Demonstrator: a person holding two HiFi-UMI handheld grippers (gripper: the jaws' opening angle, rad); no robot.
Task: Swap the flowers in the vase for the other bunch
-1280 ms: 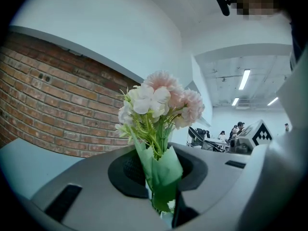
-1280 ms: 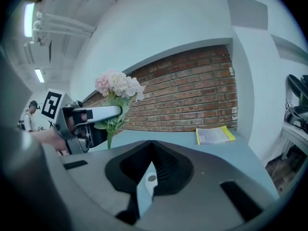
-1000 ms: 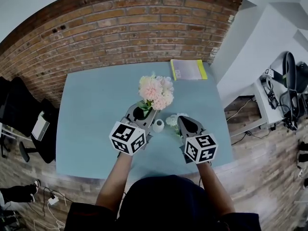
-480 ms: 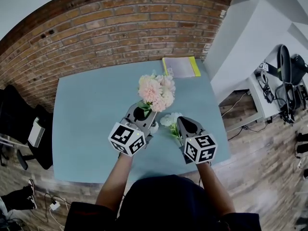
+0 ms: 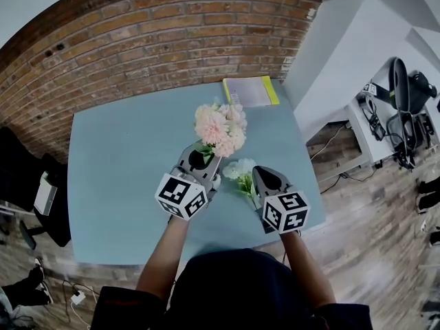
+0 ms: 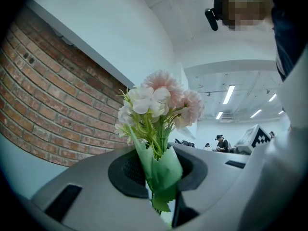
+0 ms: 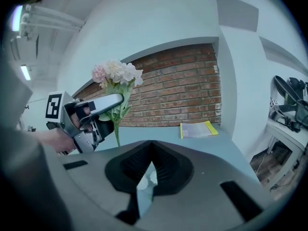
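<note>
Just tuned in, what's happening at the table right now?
A person works over the blue table with two handheld grippers. The left gripper is clamped on the stems of the pink bunch, held upright. The right gripper is shut on the white bunch, beside the small white vase.

We are looking down into an open-plan office or studio workroom. An exposed red brick wall is backing a pale blue rectangular table, which is carrying a yellow-edged paper booklet. Brown wood-plank flooring is running underneath, a black office chair is waiting at the left, and a white side desk is holding a black headset and cables. Long ceiling strip lights are glowing over distant people.
</note>
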